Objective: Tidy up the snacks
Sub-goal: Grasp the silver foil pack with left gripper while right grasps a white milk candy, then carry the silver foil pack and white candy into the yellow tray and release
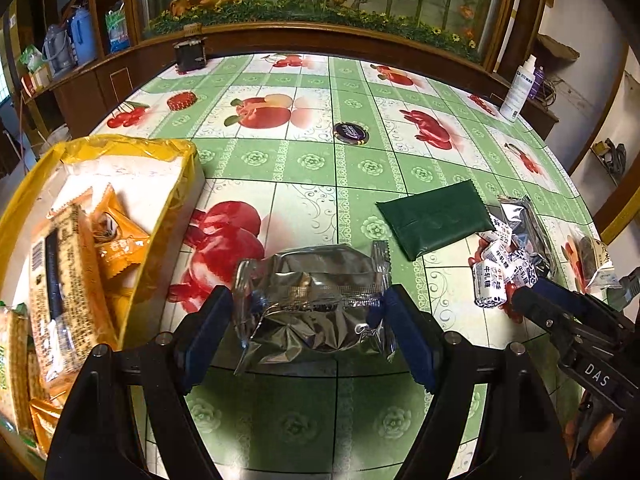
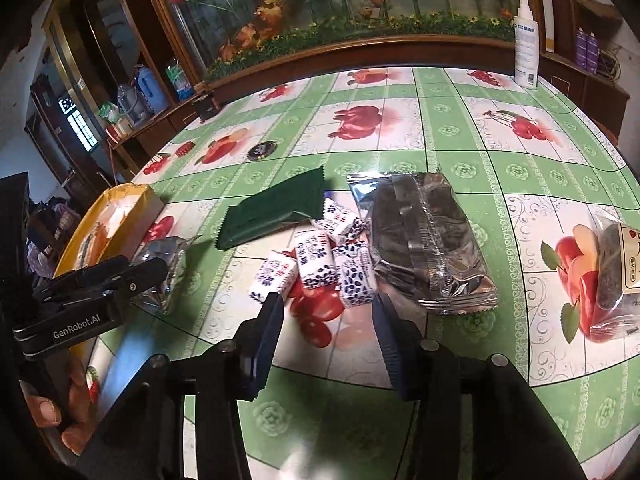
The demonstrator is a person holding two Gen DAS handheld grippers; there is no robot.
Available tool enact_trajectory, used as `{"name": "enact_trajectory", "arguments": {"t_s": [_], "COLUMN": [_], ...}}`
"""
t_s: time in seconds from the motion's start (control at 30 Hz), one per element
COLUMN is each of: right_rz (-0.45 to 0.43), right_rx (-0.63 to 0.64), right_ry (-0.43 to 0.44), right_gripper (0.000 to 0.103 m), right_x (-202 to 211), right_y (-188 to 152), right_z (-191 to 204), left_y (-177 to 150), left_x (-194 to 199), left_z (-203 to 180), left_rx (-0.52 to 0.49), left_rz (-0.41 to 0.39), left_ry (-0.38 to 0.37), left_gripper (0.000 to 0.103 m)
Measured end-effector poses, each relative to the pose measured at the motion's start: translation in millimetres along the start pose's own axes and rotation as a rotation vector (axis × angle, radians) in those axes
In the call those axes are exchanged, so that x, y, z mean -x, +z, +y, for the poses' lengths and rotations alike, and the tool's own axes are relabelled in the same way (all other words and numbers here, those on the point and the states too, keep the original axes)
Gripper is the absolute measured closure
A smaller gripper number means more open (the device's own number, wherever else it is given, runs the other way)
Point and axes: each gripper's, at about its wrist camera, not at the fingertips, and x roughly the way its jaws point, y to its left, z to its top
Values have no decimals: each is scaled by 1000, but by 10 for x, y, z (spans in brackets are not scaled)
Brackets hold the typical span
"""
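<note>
My left gripper is shut on a silver foil snack pack, held just above the table beside the yellow-lined box of orange and tan snack packs. The pack also shows in the right wrist view. My right gripper is open and empty, just short of a pile of blue-and-white wrapped candies. A dark green packet lies behind the candies. A larger silver pack lies to their right.
A clear bag with a dark snack lies at the right table edge. A round dark disc sits mid-table. A white spray bottle stands at the far edge. A small dark box stands at the far left edge.
</note>
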Motion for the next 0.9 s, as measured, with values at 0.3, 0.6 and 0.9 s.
{"name": "enact_trajectory", "arguments": {"t_s": [0.3, 0.6, 0.9], "right_rz": [6, 8, -45], "right_rx": [34, 59, -4], "right_ry": [-19, -53, 3], "right_gripper": [65, 84, 84], "right_x": [-91, -33, 337], "right_y": [135, 91, -80], "right_z": [-52, -37, -56], "left_y": [3, -5, -161], "left_x": [-69, -60, 172], "left_z": [-24, 5, 38], "left_rx": [-8, -6, 7], "left_rz": [-4, -1, -28], "left_ry": [-7, -34, -33], "left_gripper": [22, 30, 42]}}
